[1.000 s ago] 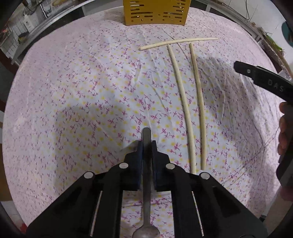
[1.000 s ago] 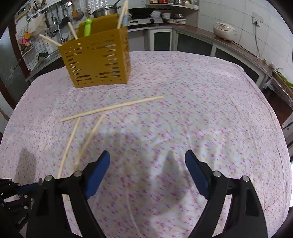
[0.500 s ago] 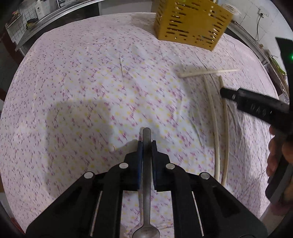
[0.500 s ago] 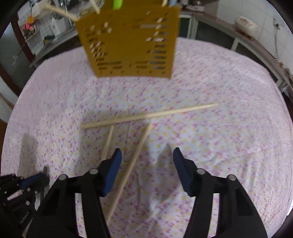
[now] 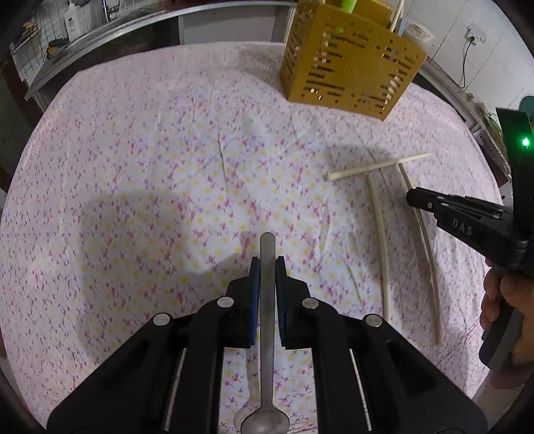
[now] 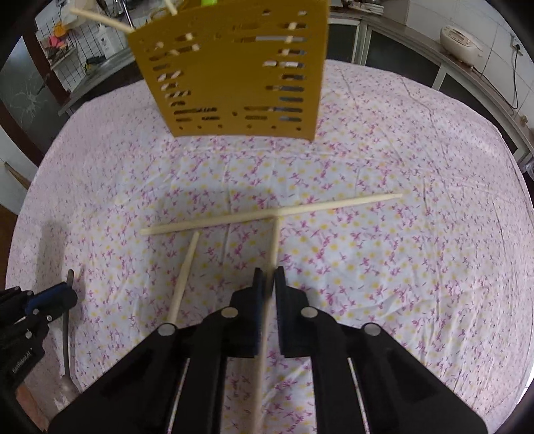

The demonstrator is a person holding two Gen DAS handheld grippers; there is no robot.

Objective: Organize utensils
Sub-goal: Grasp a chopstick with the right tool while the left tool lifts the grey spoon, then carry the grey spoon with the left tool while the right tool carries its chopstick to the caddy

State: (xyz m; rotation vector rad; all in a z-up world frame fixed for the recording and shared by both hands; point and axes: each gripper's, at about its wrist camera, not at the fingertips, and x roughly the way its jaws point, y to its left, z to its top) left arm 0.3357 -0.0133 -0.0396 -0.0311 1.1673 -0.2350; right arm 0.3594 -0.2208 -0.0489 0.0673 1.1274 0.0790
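My left gripper is shut on the handle of a metal spoon, whose bowl points back toward the camera. My right gripper is shut on a pale wooden chopstick that lies on the cloth. A second chopstick lies to its left, and a third chopstick crosses their far ends. Beyond them stands the yellow slotted utensil caddy, which holds several utensils. In the left wrist view the right gripper is at the right, over the chopsticks, with the caddy further back.
A floral tablecloth covers the whole table. A hand holds the right tool at the table's right edge. A kitchen counter with a rice cooker runs behind the table, and a sink counter stands at the far left.
The right jaws went from wide open to closed on the chopstick as that gripper moved up to the chopsticks and caddy. The left gripper kept the spoon and shifted across the cloth.
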